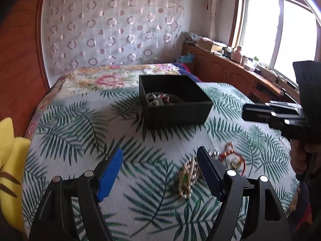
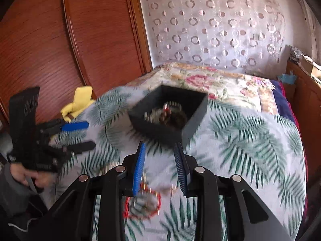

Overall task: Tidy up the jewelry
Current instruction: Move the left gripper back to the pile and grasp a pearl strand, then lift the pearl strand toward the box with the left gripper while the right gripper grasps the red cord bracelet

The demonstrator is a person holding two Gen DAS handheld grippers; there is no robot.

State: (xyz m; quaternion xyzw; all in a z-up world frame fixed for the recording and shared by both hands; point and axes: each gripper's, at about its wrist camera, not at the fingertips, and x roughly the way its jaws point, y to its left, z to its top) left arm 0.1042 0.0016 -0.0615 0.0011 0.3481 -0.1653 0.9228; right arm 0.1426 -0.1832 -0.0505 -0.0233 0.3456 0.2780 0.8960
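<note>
A black open box [image 1: 176, 108] sits on the palm-leaf bedspread with several bead pieces inside; it also shows in the right wrist view [image 2: 170, 116]. My left gripper [image 1: 160, 156] is open and empty, above the bed in front of the box. A beaded bracelet with a green stone [image 1: 187, 178] lies just left of its right finger. A red cord piece with a ring [image 1: 234, 158] lies further right. My right gripper [image 2: 159, 146] is open and empty, above the red cord piece [image 2: 143, 204]. It shows in the left wrist view [image 1: 243, 112] from the side.
A yellow plush toy [image 1: 10, 156] lies at the bed's left edge. A wooden wardrobe [image 2: 60, 40] stands on the left. A wooden cabinet [image 1: 230, 68] with clutter runs under the window on the right. A floral quilt [image 1: 112, 78] covers the far bed.
</note>
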